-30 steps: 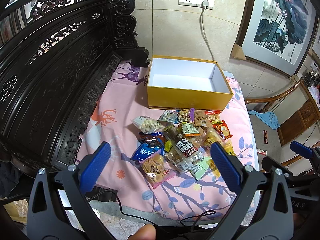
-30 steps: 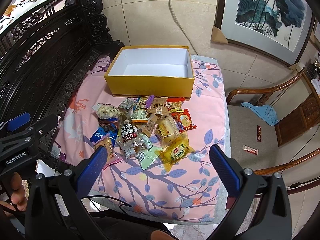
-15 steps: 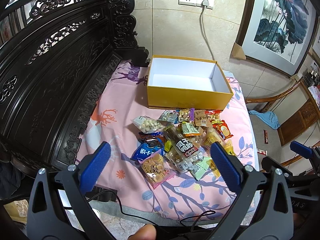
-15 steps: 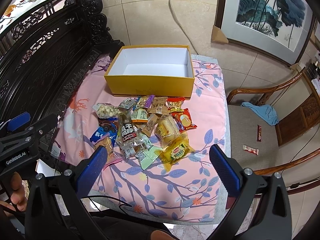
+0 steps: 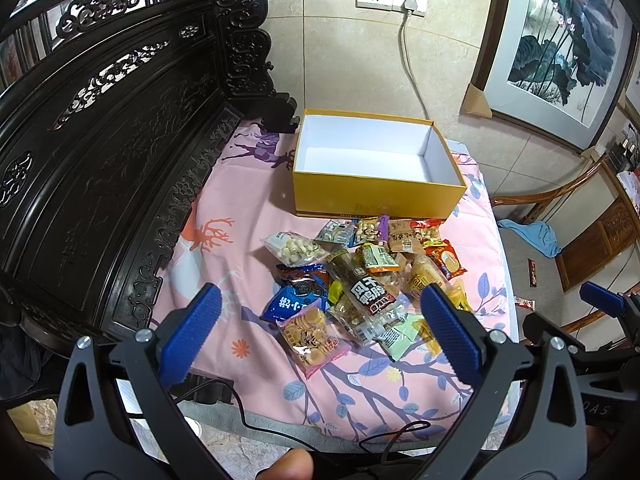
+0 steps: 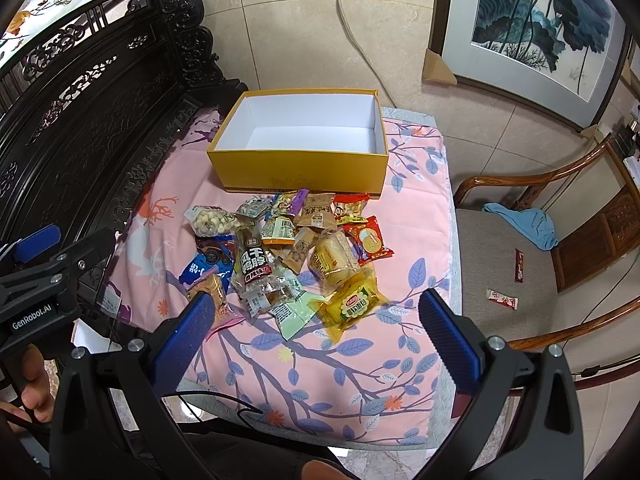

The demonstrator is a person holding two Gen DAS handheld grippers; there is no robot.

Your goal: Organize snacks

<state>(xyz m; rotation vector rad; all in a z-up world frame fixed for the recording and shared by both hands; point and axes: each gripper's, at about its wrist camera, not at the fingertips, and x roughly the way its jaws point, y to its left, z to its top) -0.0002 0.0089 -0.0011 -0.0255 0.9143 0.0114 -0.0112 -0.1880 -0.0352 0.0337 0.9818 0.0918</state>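
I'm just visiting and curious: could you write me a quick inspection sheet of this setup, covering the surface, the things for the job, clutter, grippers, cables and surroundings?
Surface: pink printed cloth covers the table.
Job's things: yellow box open, inside bare; snack pile lies in front of it, none boxed yet.
Clutter: two small wrappers and a blue cloth on the chair seat.
Grippers: left gripper open, holding nothing; right gripper open, holding nothing; both hover short of the pile.
Cables: grey cord runs down from the wall socket; black wire at the near edge.
Surroundings: carved dark bench, framed painting, wooden chair.
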